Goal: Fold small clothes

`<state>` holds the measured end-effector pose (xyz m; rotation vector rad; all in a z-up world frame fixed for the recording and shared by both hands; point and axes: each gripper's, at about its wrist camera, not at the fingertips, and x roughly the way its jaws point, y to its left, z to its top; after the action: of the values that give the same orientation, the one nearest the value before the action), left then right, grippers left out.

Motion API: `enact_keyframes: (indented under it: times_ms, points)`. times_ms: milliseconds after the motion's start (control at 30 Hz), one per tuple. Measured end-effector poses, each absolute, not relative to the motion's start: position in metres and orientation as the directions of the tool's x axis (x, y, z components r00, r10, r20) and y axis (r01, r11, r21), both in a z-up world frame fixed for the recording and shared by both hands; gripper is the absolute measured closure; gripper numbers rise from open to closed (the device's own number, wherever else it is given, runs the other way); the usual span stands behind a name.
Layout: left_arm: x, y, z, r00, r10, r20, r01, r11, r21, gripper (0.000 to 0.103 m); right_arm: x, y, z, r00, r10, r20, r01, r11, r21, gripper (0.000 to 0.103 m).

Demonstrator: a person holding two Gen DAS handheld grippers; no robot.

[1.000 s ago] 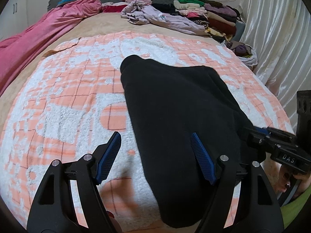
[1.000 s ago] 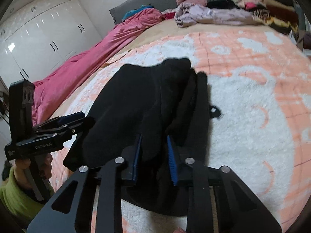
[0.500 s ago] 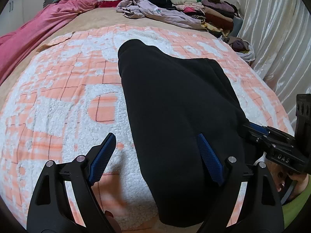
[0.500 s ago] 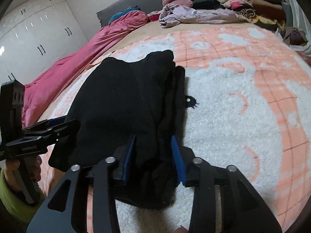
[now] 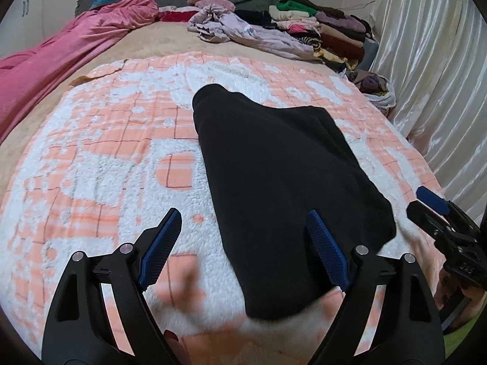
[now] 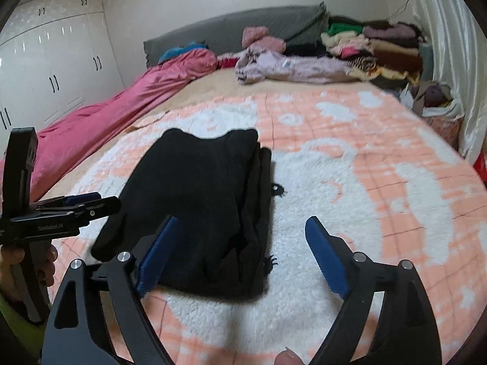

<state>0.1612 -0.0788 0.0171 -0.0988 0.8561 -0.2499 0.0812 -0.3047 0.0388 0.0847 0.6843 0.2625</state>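
A black fleece garment (image 5: 274,176) lies folded lengthwise on the orange-and-white blanket (image 5: 106,158). My left gripper (image 5: 242,222) hovers open over the garment's near left edge, with nothing pinched between its blue pads. In the right wrist view the same black garment (image 6: 194,200) lies flat with stacked folds along its right side. My right gripper (image 6: 240,228) hangs above its near end; its jaws are opening and the pads do not touch the cloth. The right gripper (image 5: 438,206) also shows at the right edge of the left wrist view, and the left gripper (image 6: 85,203) at the left of the right wrist view.
A pink duvet (image 5: 70,51) runs along the bed's left side. Loose lilac clothes (image 5: 243,30) and a stack of folded clothes (image 5: 328,30) fill the far end by the grey headboard (image 6: 243,27). A curtain (image 5: 426,76) hangs on the right; white wardrobes (image 6: 45,60) stand on the left.
My right gripper let go of the garment's folded edge, its jaws spread wide, and it drew back and up. The left gripper stayed open and shifted slightly.
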Motion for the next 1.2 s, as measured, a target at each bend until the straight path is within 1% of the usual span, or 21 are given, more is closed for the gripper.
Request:
enact_keyframes:
  times_ms: [33, 67, 100, 133, 433, 500, 633, 767, 900, 1200]
  points:
    - [0.155, -0.078, 0.02, 0.636, -0.256, -0.728, 0.18, 0.967, -0.183, 0.024, 0.074, -0.304, 0.042, 0.756, 0.252, -0.605, -0.205, 0.968, 0.147, 0.008]
    - [0.15, -0.077, 0.023, 0.642, -0.254, -0.723, 0.181, 0.967, -0.179, 0.024, 0.069, -0.304, 0.045, 0.767, 0.243, -0.594, -0.199, 0.97, 0.14, 0.008]
    - [0.144, -0.076, 0.025, 0.65, -0.253, -0.717, 0.184, 0.967, -0.174, 0.013, 0.064, -0.304, 0.048, 0.778, 0.235, -0.582, -0.193, 0.972, 0.134, 0.008]
    - [0.14, -0.075, 0.027, 0.656, -0.249, -0.712, 0.183, 0.968, -0.17, 0.009, 0.056, -0.303, 0.05, 0.789, 0.229, -0.57, -0.189, 0.973, 0.129, 0.008]
    - [0.095, -0.052, 0.036, 0.696, -0.215, -0.685, 0.155, 0.977, -0.15, 0.01, 0.011, -0.288, 0.055, 0.83, 0.197, -0.522, -0.177, 0.98, 0.088, 0.006]
    - [0.086, -0.047, 0.035, 0.696, -0.215, -0.685, 0.146, 0.976, -0.159, 0.01, 0.004, -0.286, 0.053, 0.826, 0.197, -0.529, -0.175, 0.98, 0.091, 0.004]
    - [0.071, -0.043, 0.029, 0.694, -0.202, -0.691, 0.142, 0.979, -0.144, 0.01, -0.007, -0.28, 0.044, 0.811, 0.191, -0.553, -0.175, 0.981, 0.082, 0.005]
    - [0.06, -0.042, 0.014, 0.669, -0.206, -0.714, 0.137, 0.979, -0.154, 0.01, -0.015, -0.277, 0.033, 0.788, 0.188, -0.587, -0.169, 0.982, 0.088, 0.005]
    - [0.052, -0.041, 0.001, 0.662, -0.184, -0.726, 0.119, 0.983, -0.14, 0.01, -0.019, -0.273, 0.021, 0.763, 0.183, -0.619, -0.166, 0.982, 0.086, 0.005]
    - [0.043, -0.042, -0.009, 0.667, -0.162, -0.727, 0.1, 0.987, -0.128, 0.01, -0.022, -0.267, 0.009, 0.748, 0.176, -0.64, -0.16, 0.984, 0.084, 0.004]
